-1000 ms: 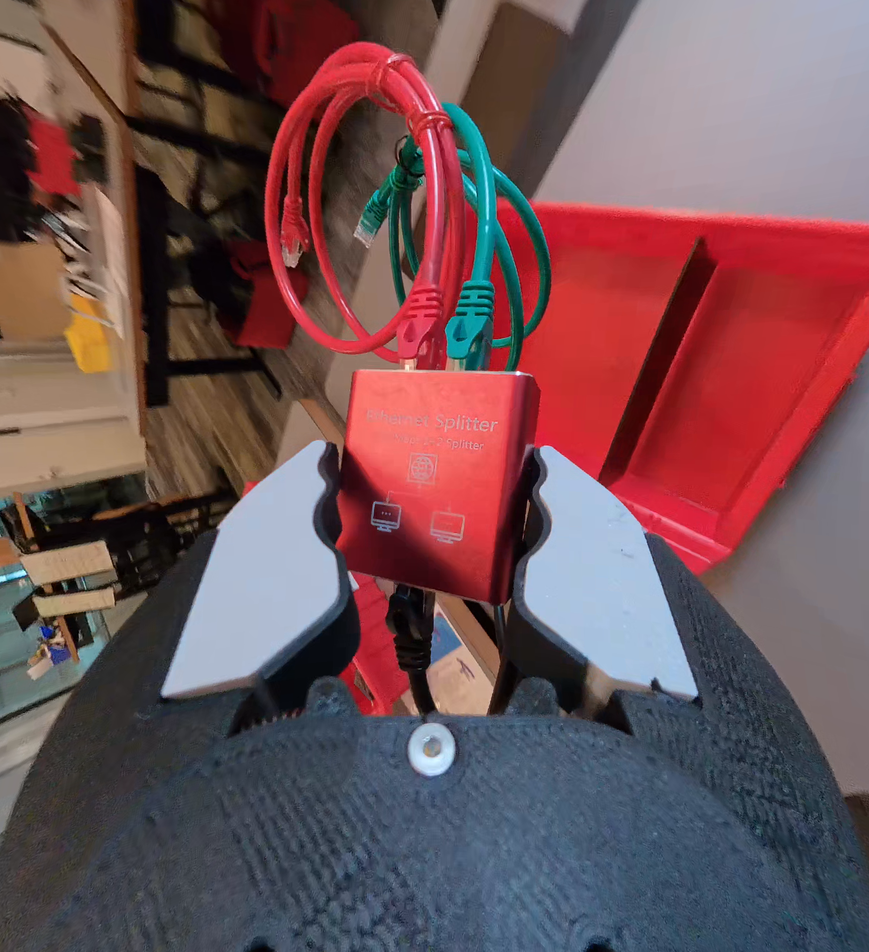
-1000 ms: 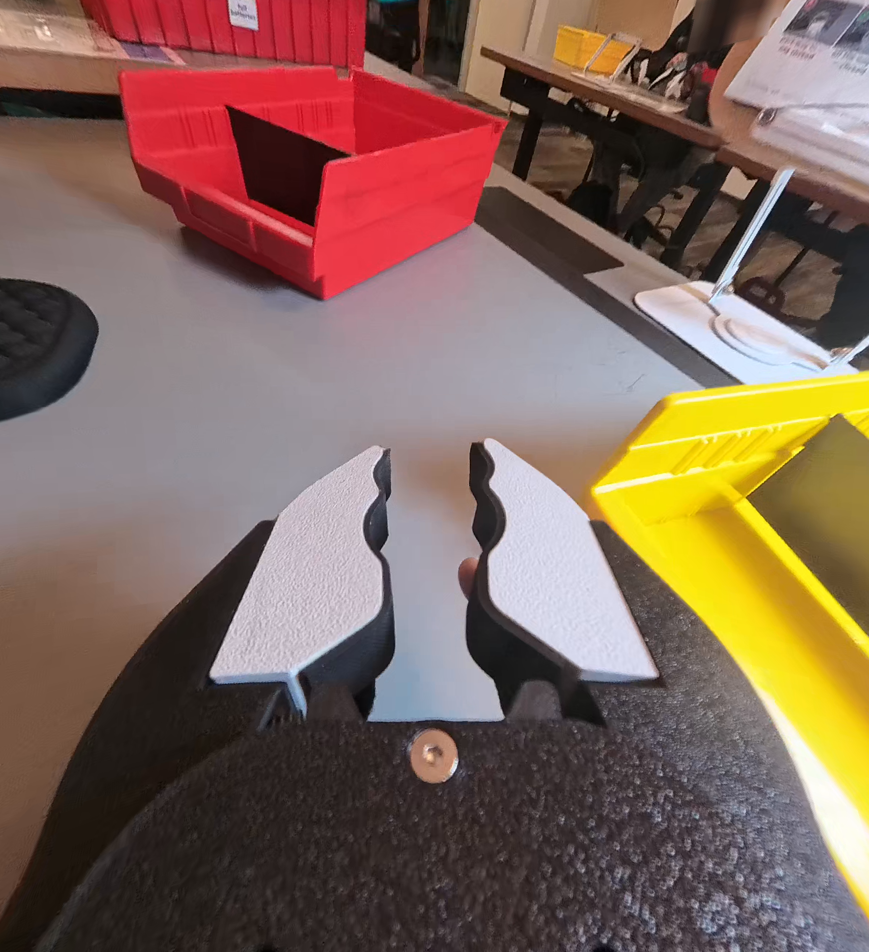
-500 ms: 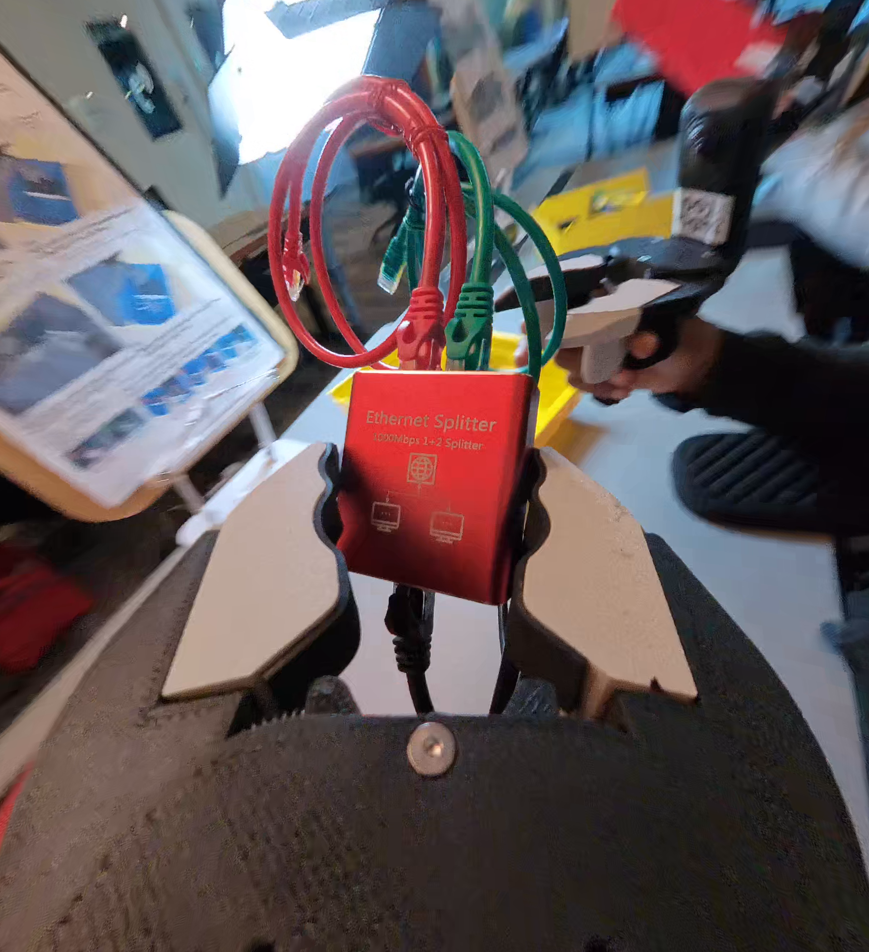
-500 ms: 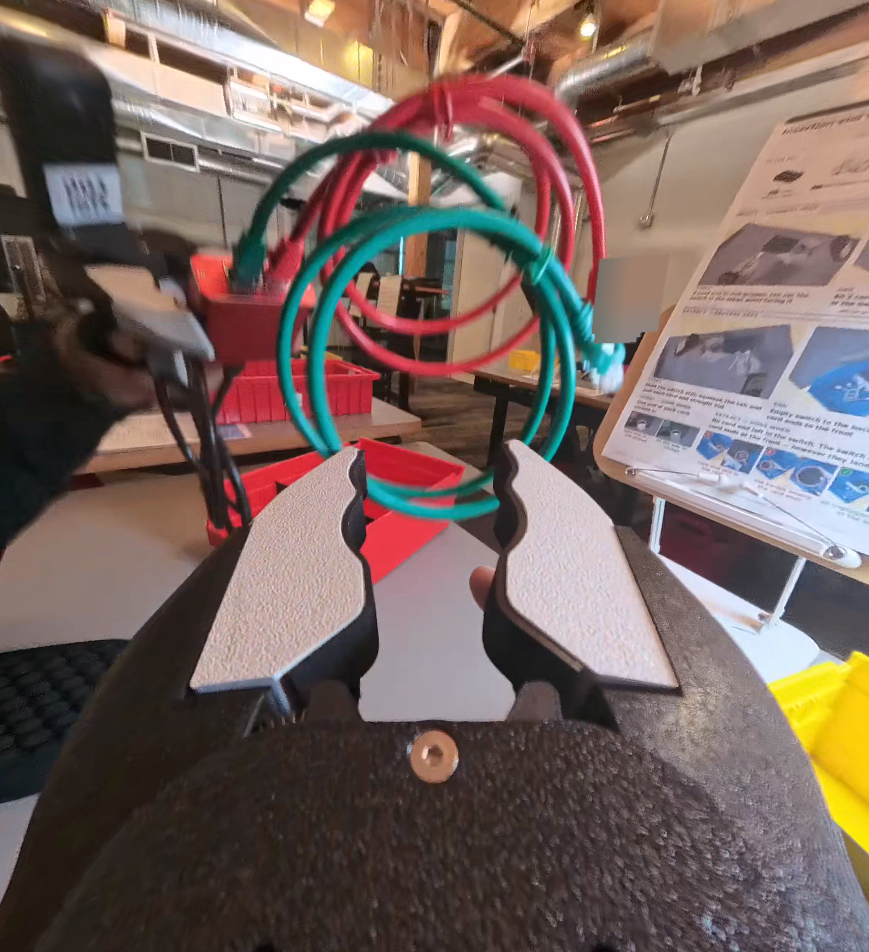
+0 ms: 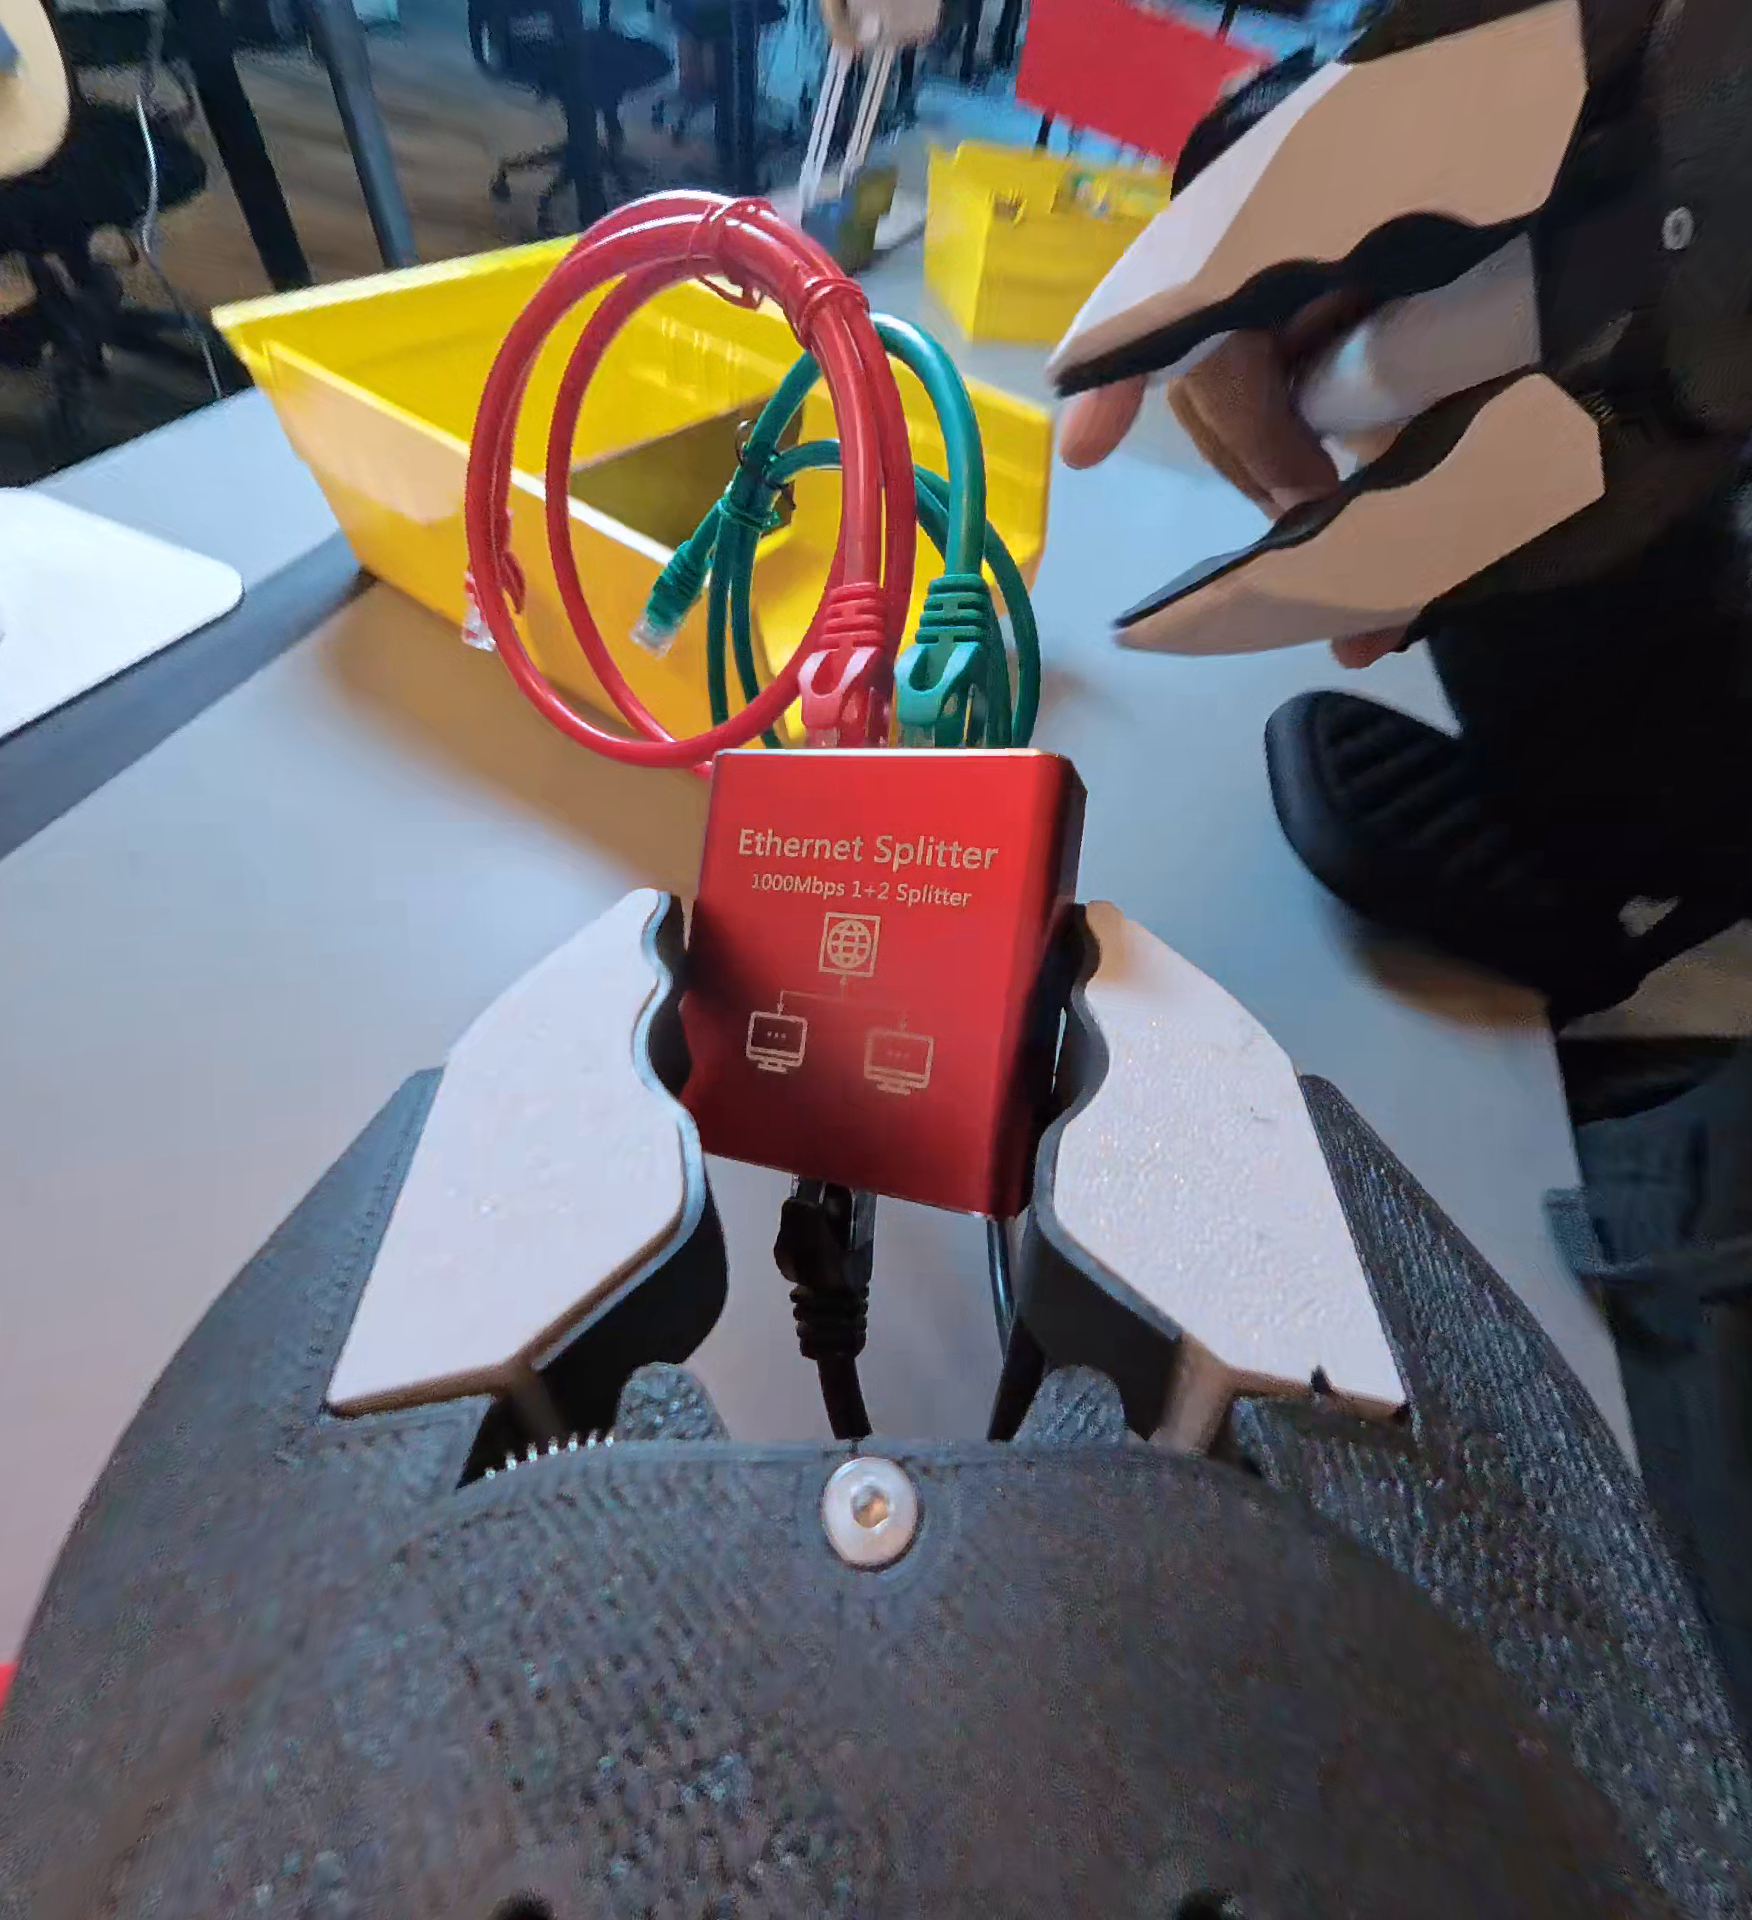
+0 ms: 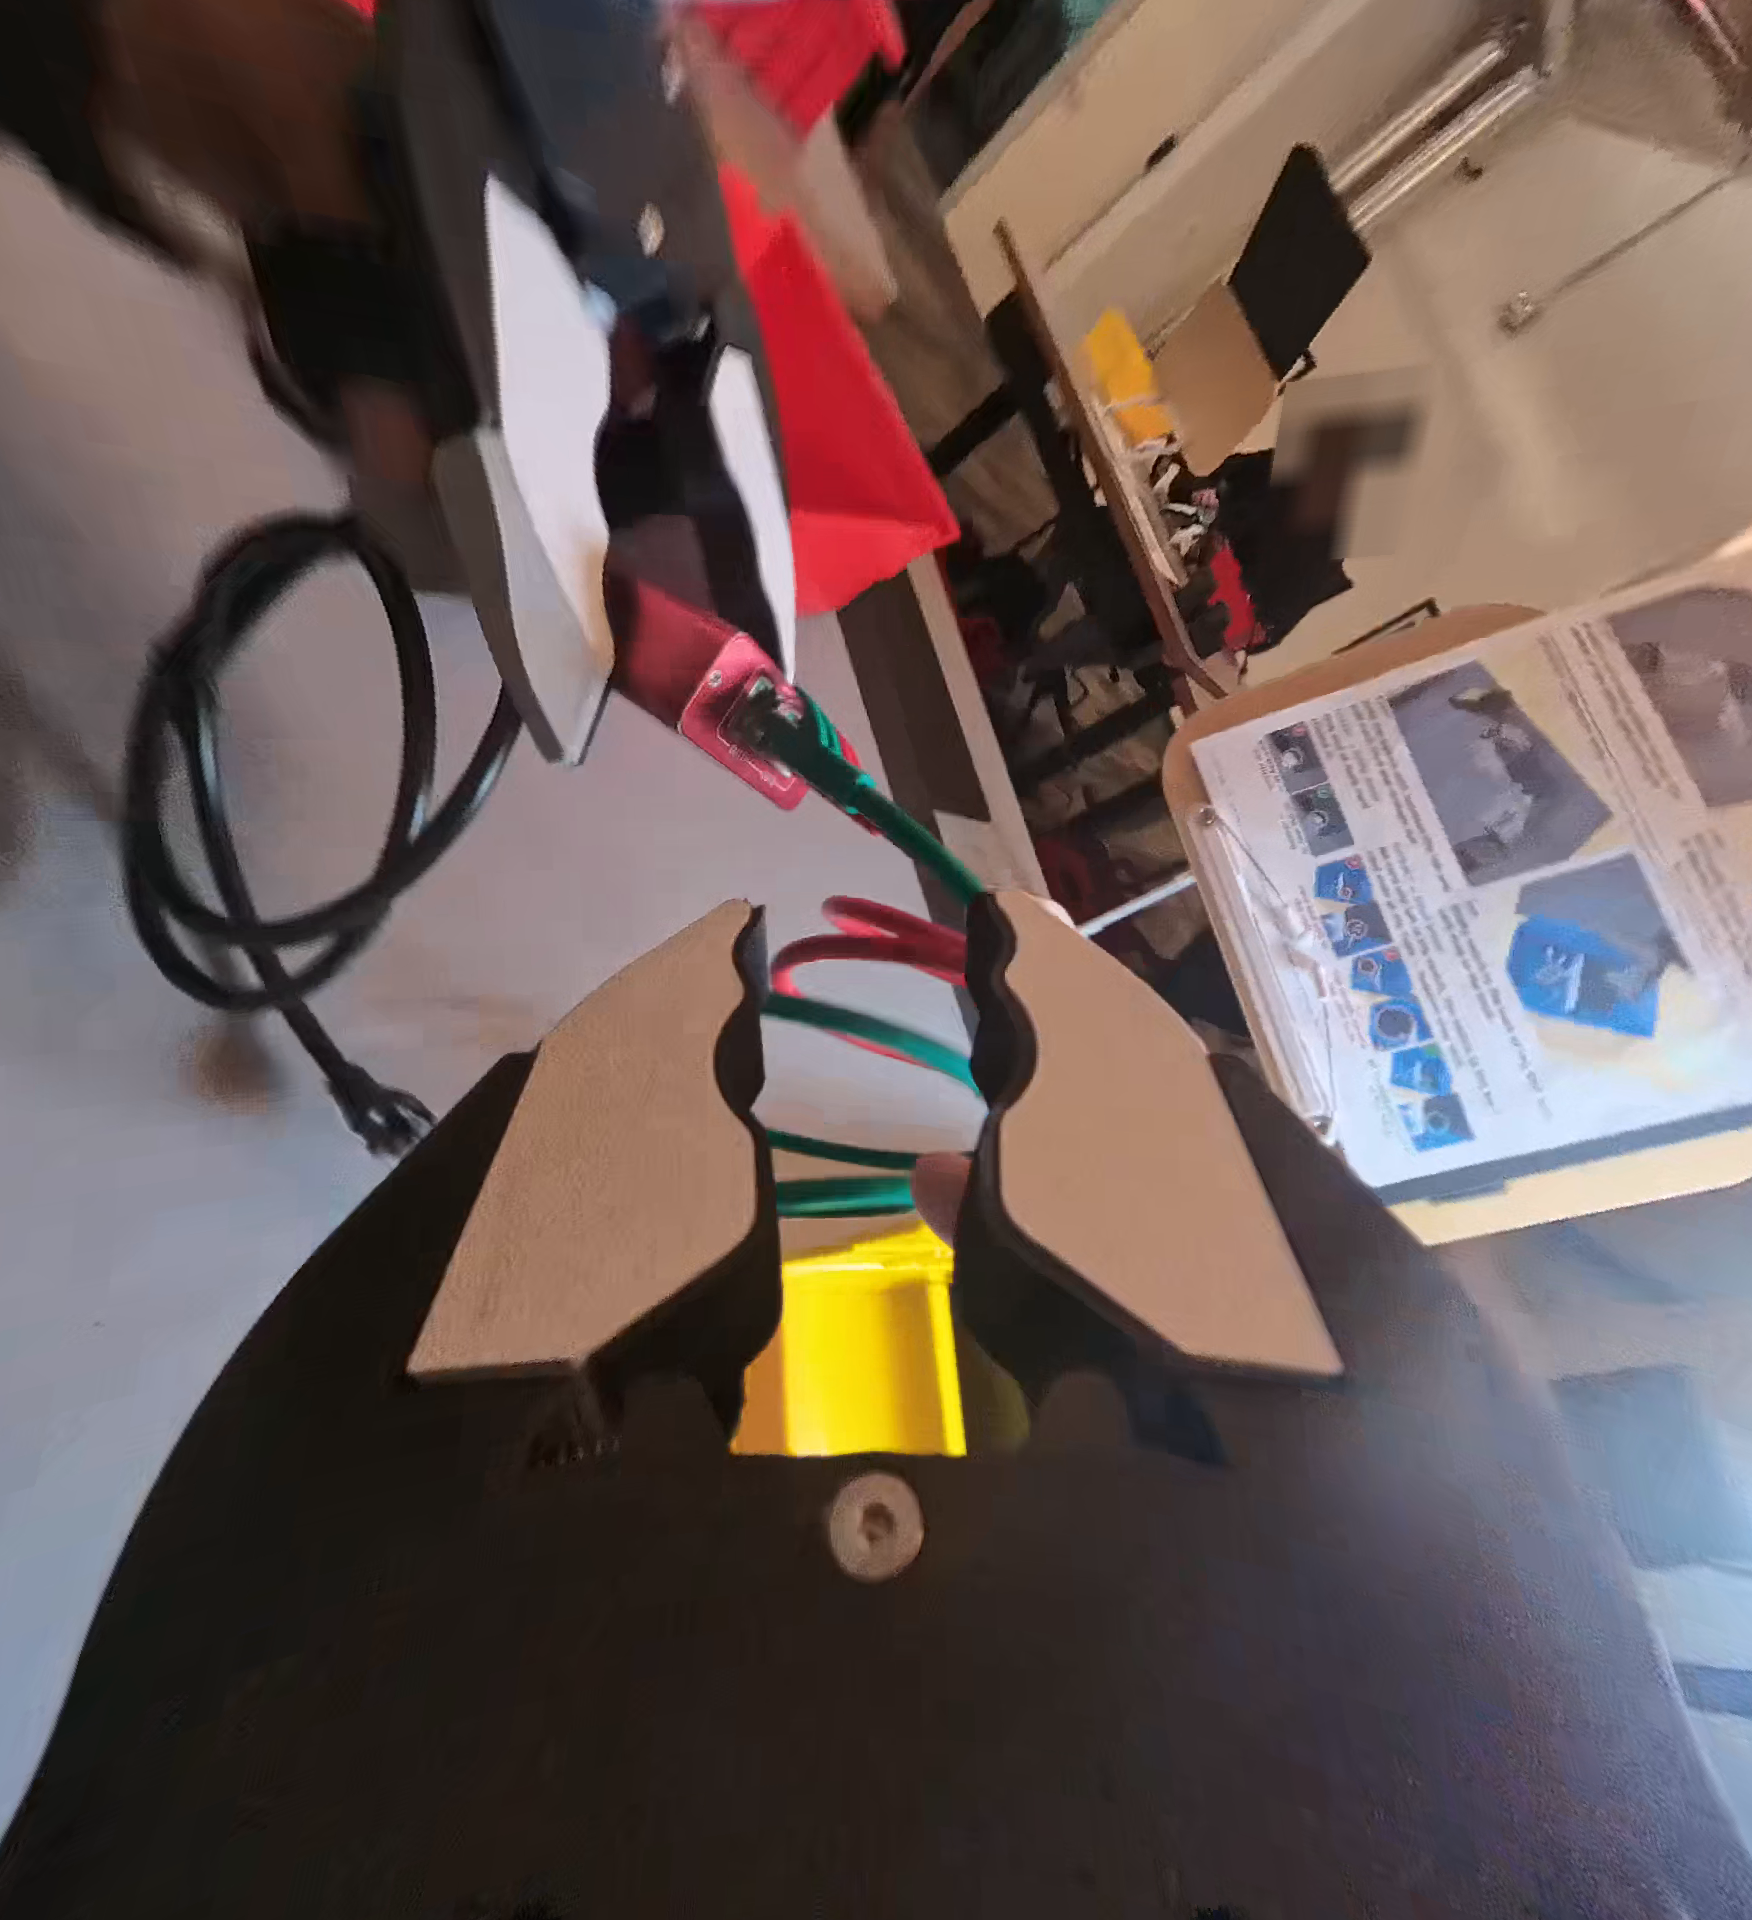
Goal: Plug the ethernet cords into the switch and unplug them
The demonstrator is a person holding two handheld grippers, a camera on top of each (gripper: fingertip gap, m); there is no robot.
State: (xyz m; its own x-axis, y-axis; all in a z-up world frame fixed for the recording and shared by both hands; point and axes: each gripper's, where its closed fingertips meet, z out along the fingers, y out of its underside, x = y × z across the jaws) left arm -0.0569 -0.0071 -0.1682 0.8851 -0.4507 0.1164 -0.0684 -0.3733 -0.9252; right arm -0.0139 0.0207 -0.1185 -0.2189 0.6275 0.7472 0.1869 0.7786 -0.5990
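Observation:
My left gripper (image 5: 867,914) is shut on a red switch box (image 5: 872,987) and holds it above the grey table. A coiled red cord (image 5: 851,457) and a coiled green cord (image 5: 960,488) are plugged into its far end. A black cord (image 5: 830,1288) hangs from its near end. My right gripper (image 5: 1090,499) is open, to the right of the coils. In the right wrist view my right gripper (image 6: 861,914) is open, with loops of the green cord (image 6: 872,1039) and red cord (image 6: 872,930) between its fingers, not gripped. The switch box (image 6: 716,675) shows there in the left gripper.
A yellow bin (image 5: 415,416) stands on the grey table (image 5: 228,935) behind the cords. A black pad (image 5: 1423,831) lies at the right. A red bin (image 6: 841,436) is at the table's far side. A stand holding a printed sheet (image 6: 1537,883) is beside the table.
My left gripper has swung with the switch box to face the yellow bin. My right gripper has come closer and rolled, and the cord loops now lie between its open fingers.

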